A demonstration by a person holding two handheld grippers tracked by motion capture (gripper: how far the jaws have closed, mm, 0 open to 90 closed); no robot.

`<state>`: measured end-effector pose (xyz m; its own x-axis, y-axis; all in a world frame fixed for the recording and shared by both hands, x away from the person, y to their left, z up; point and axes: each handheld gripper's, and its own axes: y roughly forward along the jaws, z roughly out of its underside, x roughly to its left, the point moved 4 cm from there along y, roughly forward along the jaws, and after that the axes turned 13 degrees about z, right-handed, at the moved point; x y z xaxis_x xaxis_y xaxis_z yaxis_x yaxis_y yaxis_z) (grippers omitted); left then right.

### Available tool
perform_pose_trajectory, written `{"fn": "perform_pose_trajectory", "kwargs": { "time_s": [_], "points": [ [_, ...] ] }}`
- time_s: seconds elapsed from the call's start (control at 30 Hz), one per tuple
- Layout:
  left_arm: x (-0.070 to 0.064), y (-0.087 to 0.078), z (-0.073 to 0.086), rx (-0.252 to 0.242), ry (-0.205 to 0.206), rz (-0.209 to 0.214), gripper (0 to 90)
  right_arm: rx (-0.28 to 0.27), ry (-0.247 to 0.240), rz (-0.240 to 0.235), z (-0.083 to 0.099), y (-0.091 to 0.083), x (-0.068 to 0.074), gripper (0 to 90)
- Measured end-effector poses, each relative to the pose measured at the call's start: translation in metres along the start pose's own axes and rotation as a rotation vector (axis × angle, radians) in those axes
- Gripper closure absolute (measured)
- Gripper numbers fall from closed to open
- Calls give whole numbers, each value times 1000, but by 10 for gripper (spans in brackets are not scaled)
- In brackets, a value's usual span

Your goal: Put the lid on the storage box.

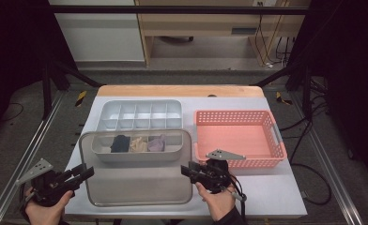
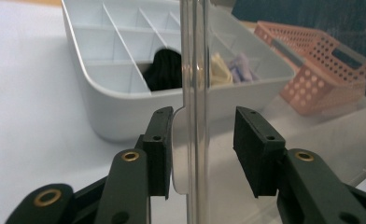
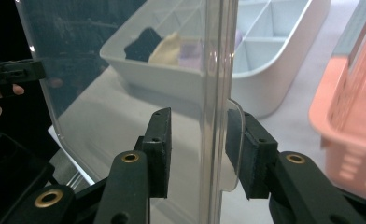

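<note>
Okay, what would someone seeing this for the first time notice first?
A clear plastic lid lies across the near part of the table, with the left tongs and right tongs open astride its two side edges. Behind it a grey divided organizer box holds black, cream and lavender folded cloths, and a salmon-pink perforated basket sits to its right.

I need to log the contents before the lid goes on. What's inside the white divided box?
The white divided box holds a black item, a cream one and a purple one in its front row. The other compartments look empty; the clear lid overlaps the front row.
</note>
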<state>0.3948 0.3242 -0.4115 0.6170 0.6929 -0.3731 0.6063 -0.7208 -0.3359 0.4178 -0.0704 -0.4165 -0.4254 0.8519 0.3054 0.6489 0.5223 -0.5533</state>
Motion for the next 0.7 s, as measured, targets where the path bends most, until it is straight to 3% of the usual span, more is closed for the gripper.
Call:
{"fn": "perform_pose_trajectory", "kwargs": {
  "time_s": [0.37,0.7],
  "points": [
    [-2,8,-46,-52,78,-21,576,-69,-4,23,-29,2,-4,580],
    [4,18,-74,-102,96,-39,577,-114,-9,59,-60,8,-8,559]
  ]
}}
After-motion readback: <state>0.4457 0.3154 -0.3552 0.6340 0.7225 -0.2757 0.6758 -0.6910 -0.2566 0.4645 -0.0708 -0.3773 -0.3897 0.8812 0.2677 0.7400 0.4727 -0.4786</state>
